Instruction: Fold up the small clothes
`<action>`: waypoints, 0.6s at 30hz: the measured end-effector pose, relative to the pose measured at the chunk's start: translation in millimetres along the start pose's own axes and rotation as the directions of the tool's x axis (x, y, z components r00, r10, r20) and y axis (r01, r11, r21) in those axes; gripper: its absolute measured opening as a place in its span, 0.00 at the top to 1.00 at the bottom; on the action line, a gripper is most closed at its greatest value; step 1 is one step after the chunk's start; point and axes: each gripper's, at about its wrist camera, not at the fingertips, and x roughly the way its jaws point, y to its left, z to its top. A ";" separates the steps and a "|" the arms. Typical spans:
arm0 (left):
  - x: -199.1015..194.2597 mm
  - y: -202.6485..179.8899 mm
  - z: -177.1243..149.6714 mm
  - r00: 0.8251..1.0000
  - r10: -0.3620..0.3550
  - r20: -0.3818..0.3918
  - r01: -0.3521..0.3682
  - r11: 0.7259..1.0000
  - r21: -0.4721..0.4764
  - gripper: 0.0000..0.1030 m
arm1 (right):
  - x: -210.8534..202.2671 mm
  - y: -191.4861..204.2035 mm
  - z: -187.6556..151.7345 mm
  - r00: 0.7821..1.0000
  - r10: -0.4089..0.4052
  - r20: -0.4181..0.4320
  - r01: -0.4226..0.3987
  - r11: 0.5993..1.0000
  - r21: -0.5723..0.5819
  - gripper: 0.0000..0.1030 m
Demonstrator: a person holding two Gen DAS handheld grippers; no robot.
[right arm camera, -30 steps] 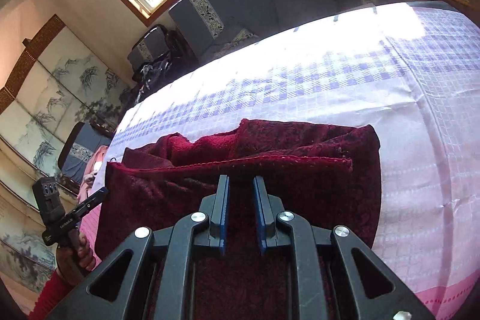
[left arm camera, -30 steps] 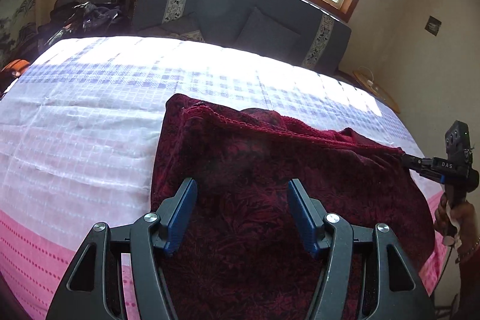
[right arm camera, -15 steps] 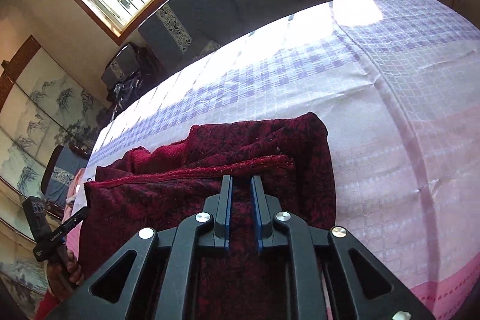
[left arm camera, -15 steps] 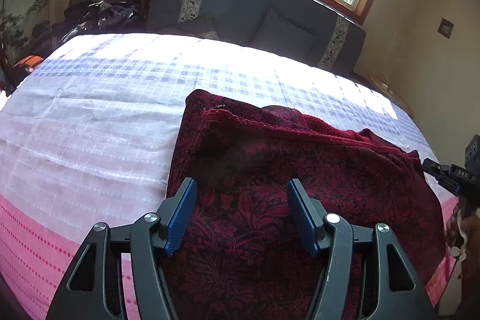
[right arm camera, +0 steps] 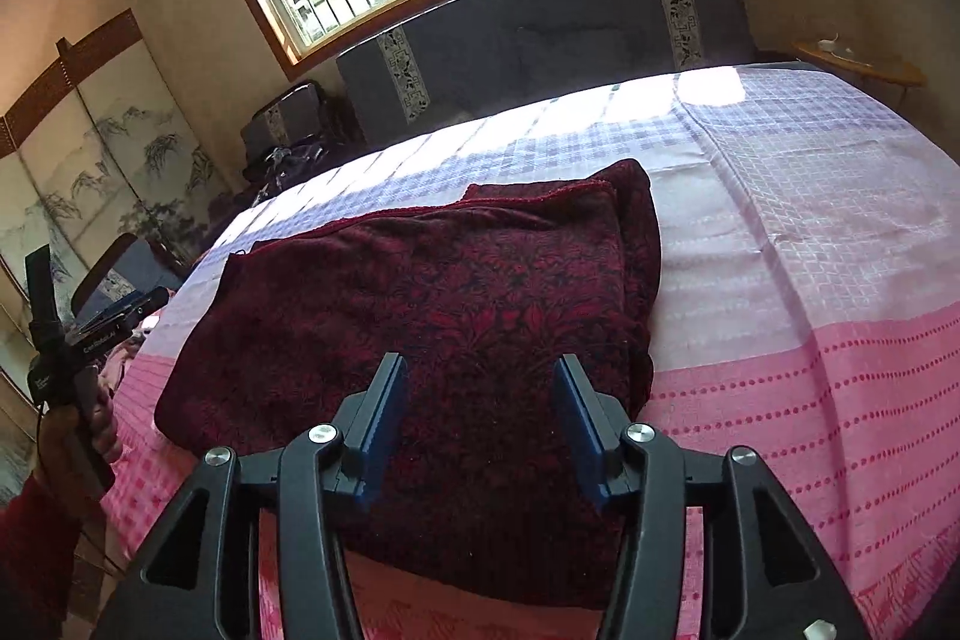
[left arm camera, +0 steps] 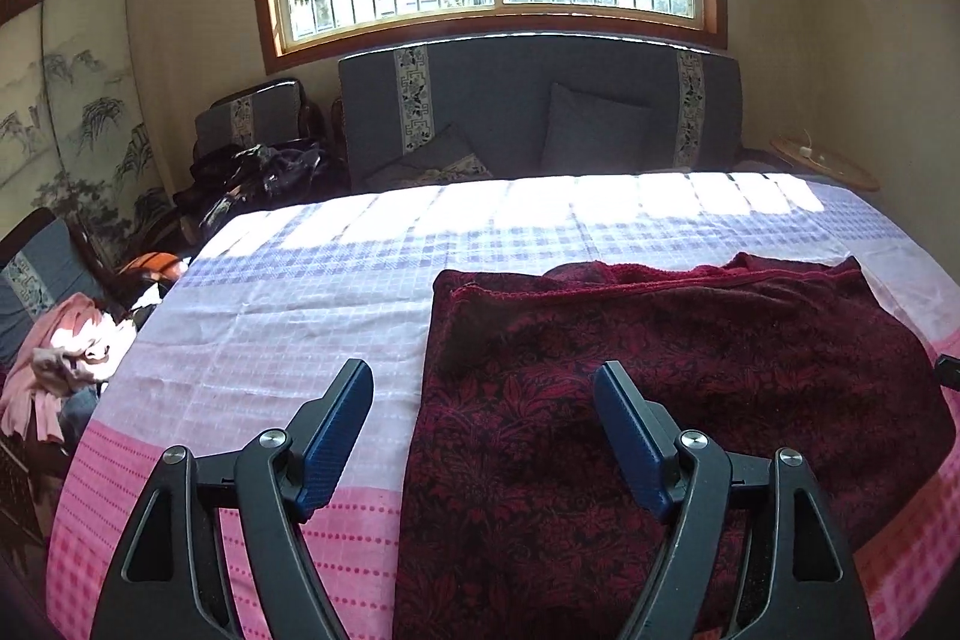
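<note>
Left gripper (left arm camera: 483,436) jaws spread wide, empty, above folded maroon garment (left arm camera: 660,400) (floral pattern), pink-checked bedsheet (left arm camera: 270,316)

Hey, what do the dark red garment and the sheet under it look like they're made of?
Dark red garment: apparently a thick, soft woven or knit fabric, matte, with a leafy jacquard-like pattern and a fuzzy plain-red inner side at the far edge. Sheet: thin woven cloth, probably cotton, slight sheen, with a checked weave and dotted pink band.

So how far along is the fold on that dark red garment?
Done: the dark red garment lies doubled on the bedspread, its hemmed edge laid back near the far side. In hand: nothing; the left gripper and right gripper are both open above it. Left: probably another fold to make it compact.
</note>
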 end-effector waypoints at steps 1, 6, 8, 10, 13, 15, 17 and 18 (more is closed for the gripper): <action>-3.0 -2.0 0.4 1.000 0.004 0.005 -0.004 1.000 0.008 0.25 | 1.2 4.2 -3.7 1.000 -0.002 -0.003 0.002 1.000 -0.008 0.53; -12.9 -8.7 0.3 0.999 0.022 0.027 -0.023 0.999 0.031 0.23 | 16.0 30.6 -12.7 0.999 -0.047 -0.013 0.045 0.994 -0.101 0.53; -13.4 -8.7 0.0 0.999 0.029 0.029 -0.030 0.999 0.034 0.22 | 25.0 37.7 -14.5 0.997 -0.072 -0.014 0.070 0.989 -0.129 0.53; -12.5 -8.9 -1.2 0.999 0.034 0.029 -0.035 0.999 0.036 0.21 | 34.5 42.0 -15.3 0.995 -0.093 -0.021 0.089 0.987 -0.131 0.53; -8.1 -9.2 -3.6 0.999 0.042 0.022 -0.043 0.998 0.044 0.20 | 45.1 49.7 -12.7 0.991 -0.133 -0.009 0.131 0.982 -0.135 0.48; -4.4 -9.1 -5.6 0.998 0.051 0.022 -0.053 0.997 0.056 0.20 | 52.1 57.7 -10.4 0.988 -0.157 -0.005 0.155 0.977 -0.146 0.38; 1.1 -10.1 -7.6 0.998 0.060 0.017 -0.061 0.995 0.075 0.20 | 57.4 65.7 -8.8 0.984 -0.178 0.000 0.176 0.971 -0.160 0.26; 3.8 -9.9 -9.1 0.998 0.059 0.013 -0.060 0.995 0.083 0.20 | 59.5 69.8 -8.6 0.982 -0.187 0.006 0.186 0.968 -0.171 0.24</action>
